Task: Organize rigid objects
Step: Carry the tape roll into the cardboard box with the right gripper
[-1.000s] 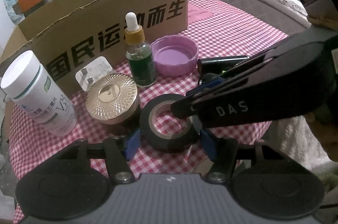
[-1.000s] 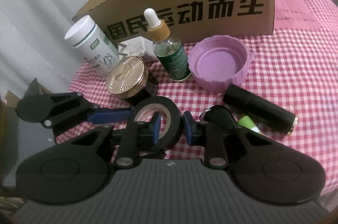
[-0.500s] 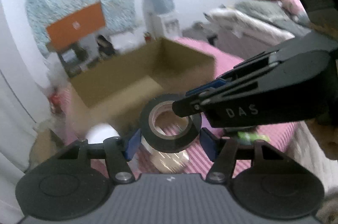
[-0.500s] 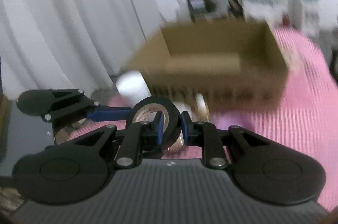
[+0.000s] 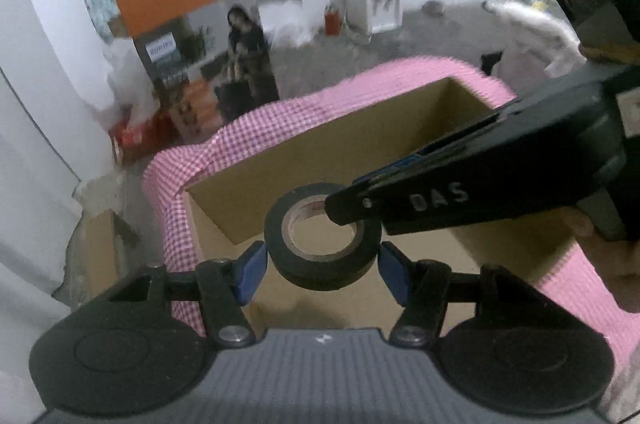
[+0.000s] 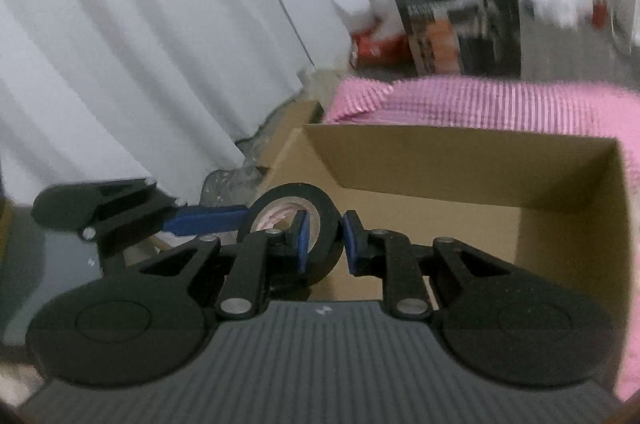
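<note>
- The roll of black electrical tape (image 5: 323,247) hangs in the air between both tools, above the open cardboard box (image 5: 360,139); it touches no surface.
- The left hand-held gripper (image 5: 322,263) has its blue pads (image 5: 249,267) set against the roll's outer rim, one on each side; whether they press on it or only sit just beside it cannot be told from its own camera.
- The right hand-held gripper (image 6: 323,243) is closed on the roll's wall; one blue pad (image 6: 301,240) sits inside the core and the other on the outer face, so the tape band is pinched between them.
- In the left wrist view the right tool reaches in from the right, its tip over the roll's far edge; part of a hand (image 5: 612,264) shows behind it.
- In the right wrist view the left tool's blue finger (image 6: 208,219) comes in from the left and meets the roll's rim.
- The box lies ahead of and below both tools, its inside bare brown cardboard; it stands on a worktop covered with a pink checked cloth (image 6: 460,99).
- Beyond the worktop the room is blurred; a white curtain (image 6: 140,35) hangs left of the right tool.
</note>
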